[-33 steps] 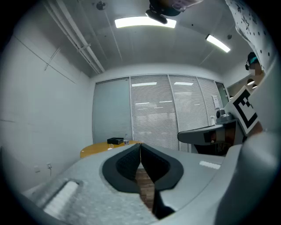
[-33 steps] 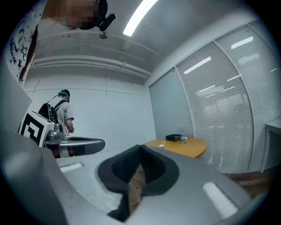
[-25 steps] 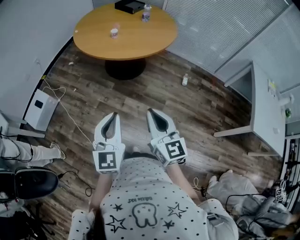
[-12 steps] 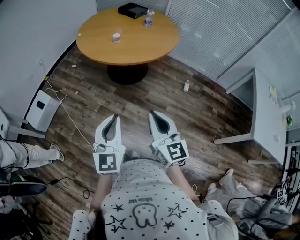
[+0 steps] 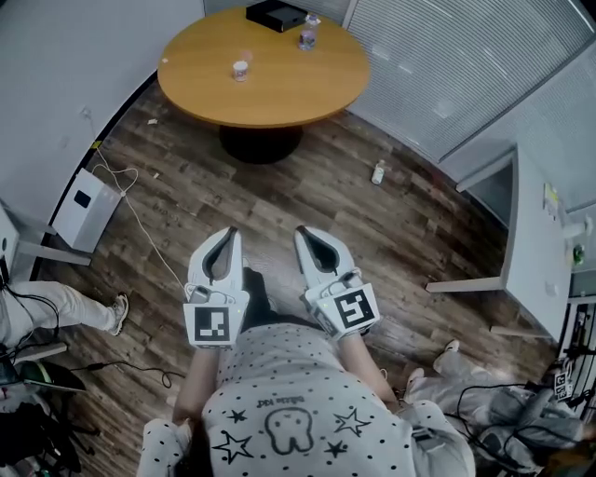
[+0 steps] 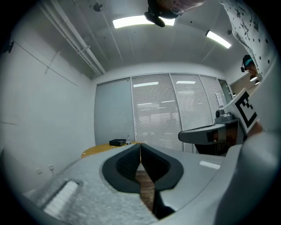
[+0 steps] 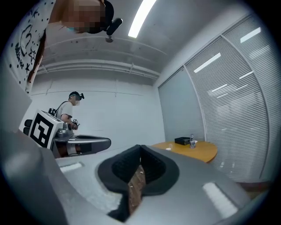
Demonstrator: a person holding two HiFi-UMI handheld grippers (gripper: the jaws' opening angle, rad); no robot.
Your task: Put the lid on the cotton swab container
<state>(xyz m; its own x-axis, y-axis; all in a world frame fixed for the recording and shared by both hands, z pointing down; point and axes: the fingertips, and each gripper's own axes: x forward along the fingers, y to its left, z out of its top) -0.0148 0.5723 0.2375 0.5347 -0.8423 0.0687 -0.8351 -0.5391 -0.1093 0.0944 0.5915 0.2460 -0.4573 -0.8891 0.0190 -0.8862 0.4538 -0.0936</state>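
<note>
1. At far left, a boxy white unit (image 5: 84, 207) sits on the dark wood-plank floor (image 5: 391, 233), with a thin pale cable (image 5: 140, 219) trailing from it.
2. Our left gripper (image 5: 228, 233), grey-shelled with black ribbed pads, has its jaws pressed together on nothing.
3. The round, tan wooden table (image 5: 279, 88) stands well apart from both grippers. It carries a small white pot (image 5: 241, 70), a flat black box (image 5: 277, 15) and, just beside the box, a small clear container (image 5: 307, 35). Their contents are too small for us to tell.
4. Our right gripper (image 5: 303, 233) is likewise closed and empty.
5. A small pale bottle (image 5: 378, 172) lies on the floor, and a white desk (image 5: 535, 252) stands at far right.
</note>
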